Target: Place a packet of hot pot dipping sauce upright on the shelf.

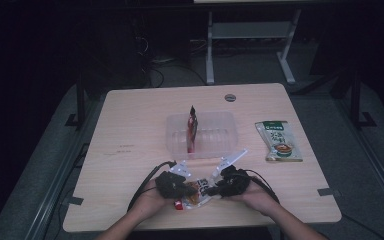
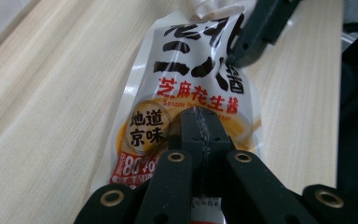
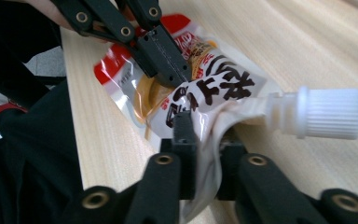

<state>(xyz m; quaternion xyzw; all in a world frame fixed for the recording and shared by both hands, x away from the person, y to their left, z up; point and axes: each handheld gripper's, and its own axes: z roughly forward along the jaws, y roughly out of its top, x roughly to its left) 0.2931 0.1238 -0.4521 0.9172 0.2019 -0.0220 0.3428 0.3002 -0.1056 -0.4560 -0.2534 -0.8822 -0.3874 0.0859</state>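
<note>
The sauce pouch (image 1: pixel 194 194) lies at the near edge of the table (image 1: pixel 130 125), at about 6 o'clock from the clear plastic tray (image 1: pixel 177 142), between the two hands. It is a soft spouted bag with a white screw cap (image 3: pixel 328 113) at one end.

The left gripper (image 2: pixel 200 135) is closed on the lower, printed part of the pouch; in the left gripper view its jaws meet over the film. The right gripper (image 3: pixel 204 140) is clamped on the pouch near the shoulder, just below the spout, and the film bunches between its jaws. No earlier state can be said.

I judge that the pouch is light and limp: the body bends and wrinkles where it is pinched, so it does not keep its shape when it is lifted by one corner. The glossy film looks slippery, and the paste inside can move away from the pads. The stiff places are the spout and the sealed edges, so a hold near the spout shoulder or on a seam seems safer than one on the full middle. Strong squeezing on the belly could press the filling toward the cap.

A second packet (image 1: pixel 280 141) lies at 3 o'clock from the tray, and another pouch (image 1: pixel 192 127) stands upright in the tray.
</note>
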